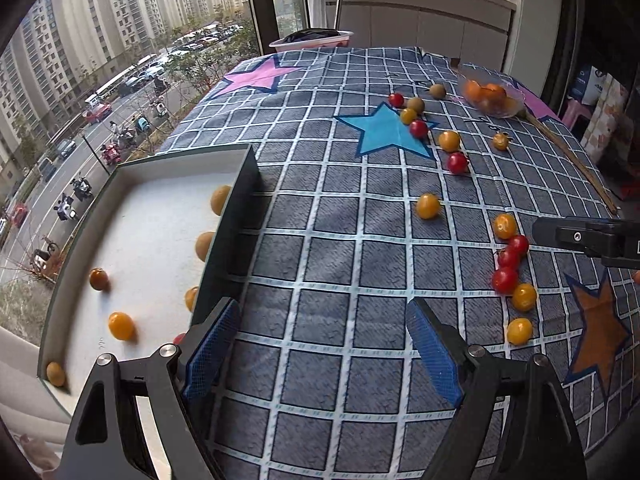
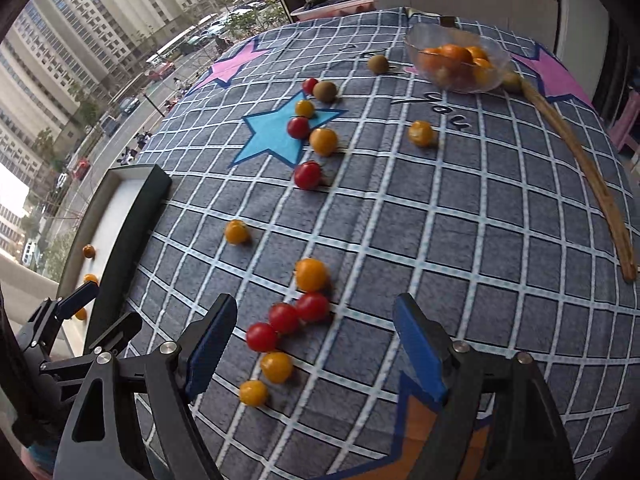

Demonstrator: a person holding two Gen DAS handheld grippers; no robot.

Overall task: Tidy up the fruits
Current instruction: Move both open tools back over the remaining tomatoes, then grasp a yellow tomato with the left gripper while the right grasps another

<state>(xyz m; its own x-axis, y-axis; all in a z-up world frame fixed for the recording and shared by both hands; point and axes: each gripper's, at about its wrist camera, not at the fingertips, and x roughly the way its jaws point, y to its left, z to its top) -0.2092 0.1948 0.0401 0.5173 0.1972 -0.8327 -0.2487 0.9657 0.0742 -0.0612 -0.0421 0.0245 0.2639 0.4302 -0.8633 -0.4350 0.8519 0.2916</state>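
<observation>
Red and yellow cherry tomatoes and small brown fruits lie scattered on the checked tablecloth (image 1: 320, 240). A near cluster has red tomatoes (image 2: 284, 318) and yellow ones (image 2: 276, 367). My left gripper (image 1: 320, 348) is open and empty above the cloth, beside the dark tray (image 1: 236, 224), which holds several fruits such as a yellow tomato (image 1: 121, 325). My right gripper (image 2: 316, 344) is open and empty, hovering just before the near cluster; it also shows at the right edge of the left wrist view (image 1: 592, 236). A clear bowl (image 2: 456, 60) holds orange fruits at the far side.
A long wooden stick (image 2: 580, 160) lies along the right side of the table. A pink-rimmed basin (image 1: 312, 40) stands at the far edge. The tray (image 2: 132, 200) sits at the table's left edge by the window.
</observation>
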